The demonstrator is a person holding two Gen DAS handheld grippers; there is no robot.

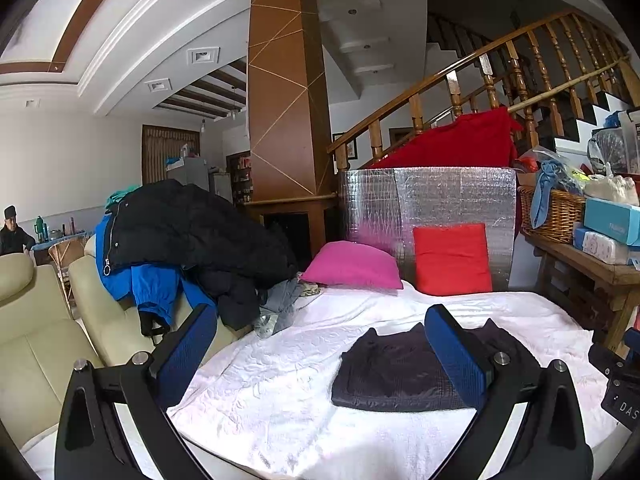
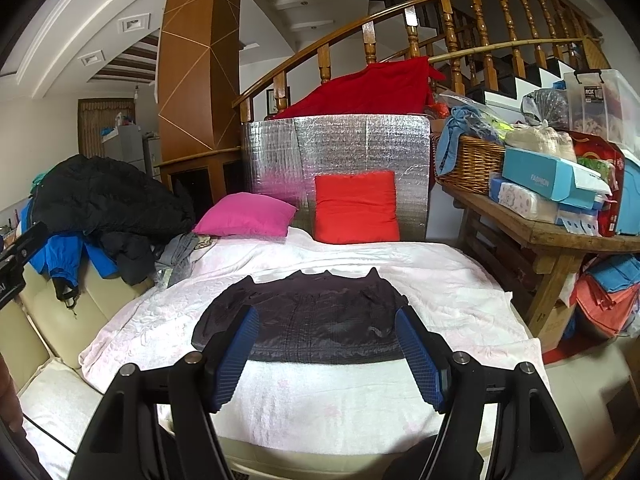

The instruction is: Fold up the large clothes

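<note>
A dark quilted garment (image 2: pixel 316 320) lies folded flat on the white blanket (image 2: pixel 328 404) that covers the bed. In the left wrist view the same garment (image 1: pixel 396 372) sits right of centre. My right gripper (image 2: pixel 326 318) is open, raised in front of the garment's near edge, with nothing between its blue pads. My left gripper (image 1: pixel 320 318) is open too, off to the garment's left; its right pad (image 1: pixel 460 356) overlaps the garment in the picture. A heap of black and blue coats (image 1: pixel 180 240) rests on the cream sofa at the left.
A pink cushion (image 2: pixel 244 220) and a red cushion (image 2: pixel 356 208) lean by a silver foil panel (image 2: pixel 340 152) at the bed's far end. A cluttered wooden bench (image 2: pixel 552 236) with a wicker basket (image 2: pixel 472 164) stands at the right. A person (image 1: pixel 14 230) sits far left.
</note>
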